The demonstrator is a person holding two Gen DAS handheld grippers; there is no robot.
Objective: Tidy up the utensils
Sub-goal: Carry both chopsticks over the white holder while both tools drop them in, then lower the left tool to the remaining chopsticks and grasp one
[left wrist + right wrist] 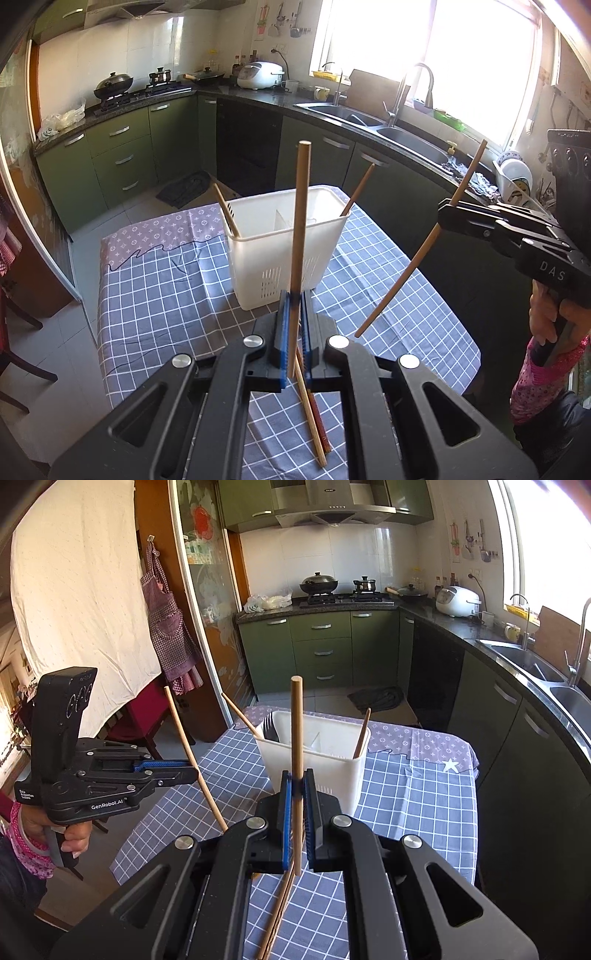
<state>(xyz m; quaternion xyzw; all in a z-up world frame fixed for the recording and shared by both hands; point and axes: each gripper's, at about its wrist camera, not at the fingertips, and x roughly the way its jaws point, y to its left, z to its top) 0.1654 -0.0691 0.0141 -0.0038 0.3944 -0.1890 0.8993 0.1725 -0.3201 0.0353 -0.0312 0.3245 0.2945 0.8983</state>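
A: Quick status. What's each tool got?

B: Left gripper [295, 314] is clamped on a pale round wooden chopstick [300, 229], held near upright, top end well above the pads. Right gripper [297, 794] is pinched on a second light wooden chopstick [296, 746], also about vertical. In the left wrist view that second stick slants, lower end hanging over the cloth.

A: Why upright?

B: My guess: so each stick drops end-first into the white slotted plastic utensil caddy [258, 266]. It's got a divider, so narrow slots, and vertical entry fits best.

A: Where's the caddy?

B: Middle of the table, on the blue-and-white checked tablecloth [155, 295], just beyond both tools. Already has a brown wooden chopstick leaning at its left end [226, 210] and another at its right end [357, 190]. Dark fork tines [271, 725] show in the left compartment in the right wrist view.

A: Anything left on the table?

B: Yes, a pair of loose chopsticks, one pale and one reddish-brown [314, 417], lying near edge, under the left tool.

A: Progress?

B: Prob. midway. Two in hand, two to go. Next needs lining tips over an opening before letting go; risk is a stick hitting the rim and tipping out.
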